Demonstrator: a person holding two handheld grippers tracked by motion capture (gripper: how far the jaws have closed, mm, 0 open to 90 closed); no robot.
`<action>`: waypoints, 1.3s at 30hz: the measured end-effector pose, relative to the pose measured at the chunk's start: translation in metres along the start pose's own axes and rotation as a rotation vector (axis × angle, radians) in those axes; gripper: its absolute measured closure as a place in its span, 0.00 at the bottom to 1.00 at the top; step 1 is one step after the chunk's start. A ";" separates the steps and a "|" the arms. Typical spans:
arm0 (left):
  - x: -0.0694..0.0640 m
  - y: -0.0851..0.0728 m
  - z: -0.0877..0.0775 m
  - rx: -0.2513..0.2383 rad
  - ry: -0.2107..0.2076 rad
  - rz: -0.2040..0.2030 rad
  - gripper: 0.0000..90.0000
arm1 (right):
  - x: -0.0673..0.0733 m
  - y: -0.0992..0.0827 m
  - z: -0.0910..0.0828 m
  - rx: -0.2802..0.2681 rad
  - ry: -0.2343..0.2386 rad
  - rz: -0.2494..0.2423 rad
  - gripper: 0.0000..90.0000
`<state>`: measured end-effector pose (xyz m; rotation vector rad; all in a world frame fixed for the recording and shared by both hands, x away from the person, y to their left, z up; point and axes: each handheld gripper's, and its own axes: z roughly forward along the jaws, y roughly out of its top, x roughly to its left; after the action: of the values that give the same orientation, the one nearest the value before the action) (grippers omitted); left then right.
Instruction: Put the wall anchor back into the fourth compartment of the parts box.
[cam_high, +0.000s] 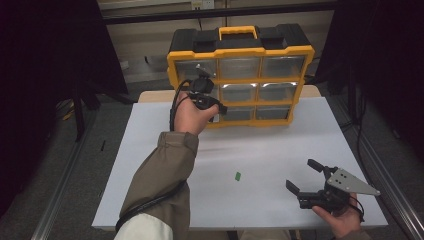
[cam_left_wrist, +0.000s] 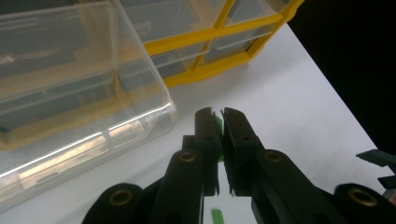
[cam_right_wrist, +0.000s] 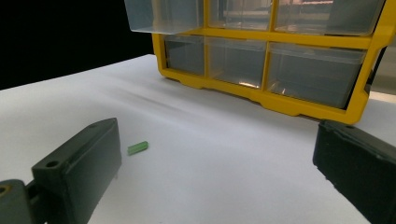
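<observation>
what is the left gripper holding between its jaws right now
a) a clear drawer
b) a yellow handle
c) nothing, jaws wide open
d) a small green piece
d: in the left gripper view the left gripper has its jaws nearly shut on a small green piece, beside the pulled-out clear drawer of the yellow organizer; a second green piece lies on the table.

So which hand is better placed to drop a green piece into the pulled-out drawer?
Left, probably. The left hand-held gripper is shut on a green piece right beside the pulled-out drawer. The right hand-held gripper is open near the table's front edge.
</observation>
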<state>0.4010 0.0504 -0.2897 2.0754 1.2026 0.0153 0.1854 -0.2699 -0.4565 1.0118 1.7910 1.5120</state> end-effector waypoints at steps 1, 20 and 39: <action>0.001 0.001 -0.002 0.011 0.000 0.010 0.94 | 0.000 0.000 0.000 0.000 0.000 0.000 0.01; 0.006 0.016 -0.015 -0.024 0.032 -0.018 0.94 | 0.000 0.000 0.000 0.002 0.002 0.003 0.01; 0.022 0.024 -0.029 -0.064 0.107 -0.060 0.94 | 0.000 0.000 -0.001 -0.003 0.002 0.007 0.01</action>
<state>0.4219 0.0768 -0.2614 2.0040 1.3108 0.1364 0.1850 -0.2705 -0.4566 1.0158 1.7879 1.5201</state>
